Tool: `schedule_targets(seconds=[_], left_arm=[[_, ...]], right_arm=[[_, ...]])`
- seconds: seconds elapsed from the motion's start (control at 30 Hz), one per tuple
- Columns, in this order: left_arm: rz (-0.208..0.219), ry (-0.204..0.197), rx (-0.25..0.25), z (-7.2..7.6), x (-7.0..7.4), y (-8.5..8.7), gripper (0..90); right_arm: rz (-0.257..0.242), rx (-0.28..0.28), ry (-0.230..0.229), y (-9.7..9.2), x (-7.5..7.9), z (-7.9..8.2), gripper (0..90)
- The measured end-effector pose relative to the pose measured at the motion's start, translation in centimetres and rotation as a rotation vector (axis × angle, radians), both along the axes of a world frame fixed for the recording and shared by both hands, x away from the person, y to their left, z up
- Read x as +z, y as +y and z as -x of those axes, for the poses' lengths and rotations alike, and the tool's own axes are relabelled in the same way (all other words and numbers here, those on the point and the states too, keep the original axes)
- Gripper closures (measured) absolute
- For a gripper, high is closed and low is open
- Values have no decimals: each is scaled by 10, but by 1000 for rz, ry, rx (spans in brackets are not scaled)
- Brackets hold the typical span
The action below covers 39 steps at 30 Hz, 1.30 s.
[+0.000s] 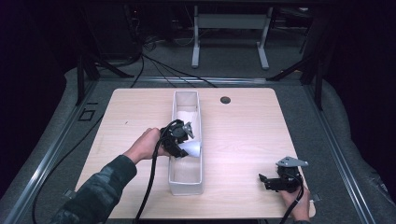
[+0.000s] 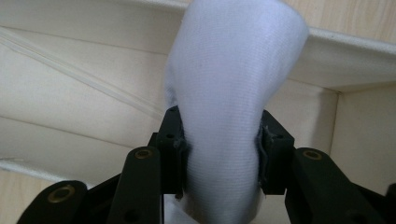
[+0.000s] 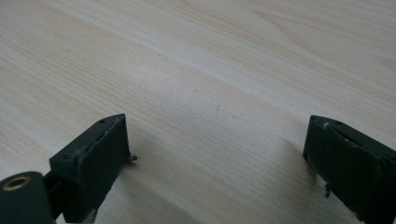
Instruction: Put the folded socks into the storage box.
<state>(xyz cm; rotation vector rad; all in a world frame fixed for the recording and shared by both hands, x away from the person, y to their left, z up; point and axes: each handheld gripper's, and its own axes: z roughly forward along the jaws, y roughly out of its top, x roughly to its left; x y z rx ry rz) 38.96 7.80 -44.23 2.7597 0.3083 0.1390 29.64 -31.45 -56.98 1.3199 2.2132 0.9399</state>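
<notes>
Over the tray (image 1: 201,135), left hand-held gripper (image 2: 219,149) clamping unmarked white cloth (image 2: 229,93)

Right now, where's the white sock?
In the high view the white sock is left of centre, clamped in the left hand-held gripper over the long white bin, beside its right wall.

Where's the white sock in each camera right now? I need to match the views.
High view: sock at centre, over the white bin, in the left gripper.
Left gripper view: sock at centre, clamped between the jaws.
Right gripper view: not in it, just table.
Shared landmark: the bin's wall.
</notes>
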Motion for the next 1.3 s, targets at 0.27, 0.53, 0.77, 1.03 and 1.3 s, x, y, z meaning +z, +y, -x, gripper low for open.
schedule_targets(seconds=[0.27,0.53,0.77,1.03,1.3], left_arm=[[-6,5,-9,-2,-4,-1,606],[-66,19,-32,-1,-20,-4,606],[-64,34,-32,-2,-30,-6,599],[-78,37,-36,-2,-32,-8,547],[-69,28,-27,-1,-27,-10,368]], right_arm=[[1,0,0,0,0,0,66],[-4,-3,-10,0,-1,0,68],[-3,-3,-10,0,-1,0,69],[-4,-4,-9,1,-1,0,69],[-3,-3,-10,1,-1,0,69]])
